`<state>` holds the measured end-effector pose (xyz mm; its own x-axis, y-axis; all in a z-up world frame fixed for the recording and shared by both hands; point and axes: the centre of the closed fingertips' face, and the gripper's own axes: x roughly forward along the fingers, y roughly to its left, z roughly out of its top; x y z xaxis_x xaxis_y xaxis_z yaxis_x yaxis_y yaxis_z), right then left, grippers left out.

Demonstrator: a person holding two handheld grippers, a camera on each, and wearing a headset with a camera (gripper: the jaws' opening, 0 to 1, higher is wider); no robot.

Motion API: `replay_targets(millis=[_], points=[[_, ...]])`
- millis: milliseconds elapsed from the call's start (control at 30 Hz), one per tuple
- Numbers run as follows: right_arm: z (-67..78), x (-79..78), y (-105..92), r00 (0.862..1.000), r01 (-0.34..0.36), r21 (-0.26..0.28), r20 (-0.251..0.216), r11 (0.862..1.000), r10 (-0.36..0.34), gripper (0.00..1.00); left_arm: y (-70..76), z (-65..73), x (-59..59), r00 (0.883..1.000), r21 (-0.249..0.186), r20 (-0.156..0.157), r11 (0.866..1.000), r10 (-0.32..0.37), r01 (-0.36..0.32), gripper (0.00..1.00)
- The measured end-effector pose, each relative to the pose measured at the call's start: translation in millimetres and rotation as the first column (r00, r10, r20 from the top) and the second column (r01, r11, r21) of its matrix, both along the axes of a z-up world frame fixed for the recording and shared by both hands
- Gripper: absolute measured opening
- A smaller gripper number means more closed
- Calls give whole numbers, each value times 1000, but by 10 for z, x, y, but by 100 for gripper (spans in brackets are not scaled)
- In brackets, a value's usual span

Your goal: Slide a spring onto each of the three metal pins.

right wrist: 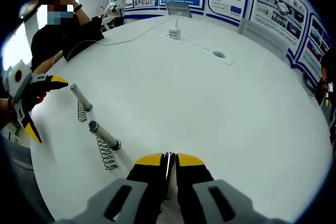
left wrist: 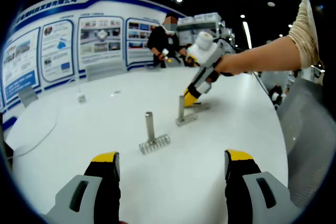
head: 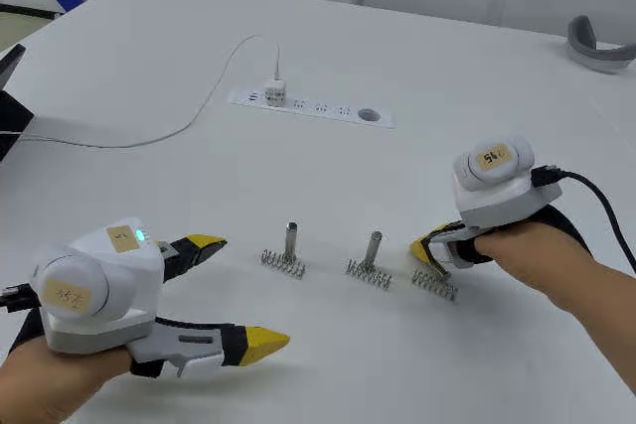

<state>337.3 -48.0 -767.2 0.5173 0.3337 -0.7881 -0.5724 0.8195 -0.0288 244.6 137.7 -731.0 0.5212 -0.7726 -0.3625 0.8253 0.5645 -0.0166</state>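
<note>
White desk (head: 397,37), nothing done yet — the three springs (head: 368,273) lie flat near the right pin (head: 373,248), none threaded. My left claw (head: 237,292) is apart; my right claw (head: 429,250), together, sits just beside it.

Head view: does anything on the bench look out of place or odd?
The left pin and middle pin stand upright by their springs; the third spring lies by the right gripper without a standing pin beside it. Nothing looks spilled or damaged.

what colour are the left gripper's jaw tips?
Yellow. It shows best on the left gripper in the left gripper view.
</note>
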Motion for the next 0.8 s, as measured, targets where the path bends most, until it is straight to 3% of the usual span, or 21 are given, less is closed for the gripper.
replay_targets(millis=[600, 800], points=[[-26, 0, 2, 999, 7, -3, -36, 1000, -8, 10, 1, 19, 11, 1000, -2, 4, 1000, 6, -6, 83], [-32, -3, 23, 999, -11, -48, -50, 999, 8, 9, 8, 7, 18, 1000, -4, 2, 1000, 10, -10, 83]])
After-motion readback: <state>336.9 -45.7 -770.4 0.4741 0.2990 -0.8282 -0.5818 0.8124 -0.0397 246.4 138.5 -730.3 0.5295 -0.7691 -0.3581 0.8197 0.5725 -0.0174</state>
